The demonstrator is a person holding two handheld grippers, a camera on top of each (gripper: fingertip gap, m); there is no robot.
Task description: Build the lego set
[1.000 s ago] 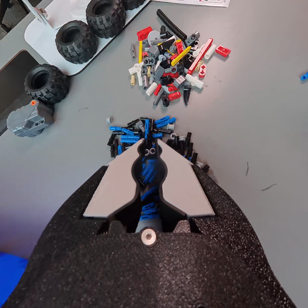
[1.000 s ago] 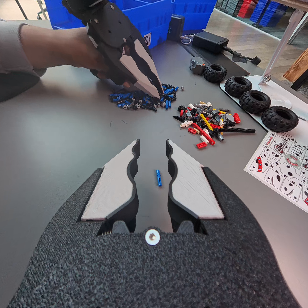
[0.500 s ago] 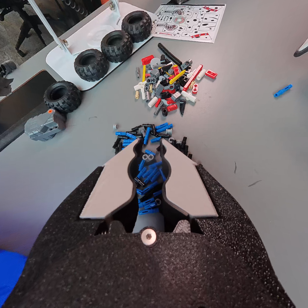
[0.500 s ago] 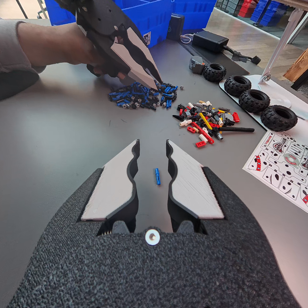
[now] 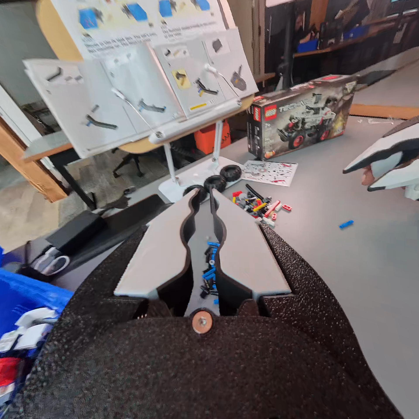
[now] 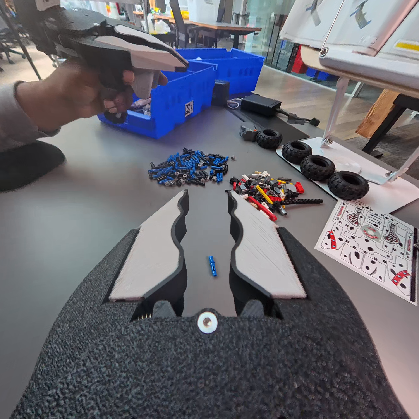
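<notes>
My left gripper (image 5: 205, 192) is raised well above the grey table (image 5: 340, 272), its tips almost together with nothing visible between them. It also shows in the right wrist view (image 6: 181, 65), held by a hand. Below it lies a pile of blue and black pins (image 6: 188, 167). My right gripper (image 6: 207, 195) is open and empty, low over the table. A single blue pin (image 6: 212, 265) lies on the table between its fingers, untouched. It also shows in the left wrist view (image 5: 346, 224). A mixed pile of red, yellow, grey and black parts (image 6: 265, 192) lies to the right.
Several black tires (image 6: 317, 167) sit by a white stand base holding the instruction booklet (image 5: 140, 90). A sticker sheet (image 6: 371, 244) lies at right. Blue bins (image 6: 181, 102), a grey motor block (image 6: 247, 131), a power adapter (image 6: 260, 104) and the set's box (image 5: 299, 118) stand at the back. There is about 20 centimetres between the tips of the two grippers.
My left gripper has lifted off the pin pile and tilted up toward the booklet, its tips closing in. The right gripper has stayed over the single blue pin.
</notes>
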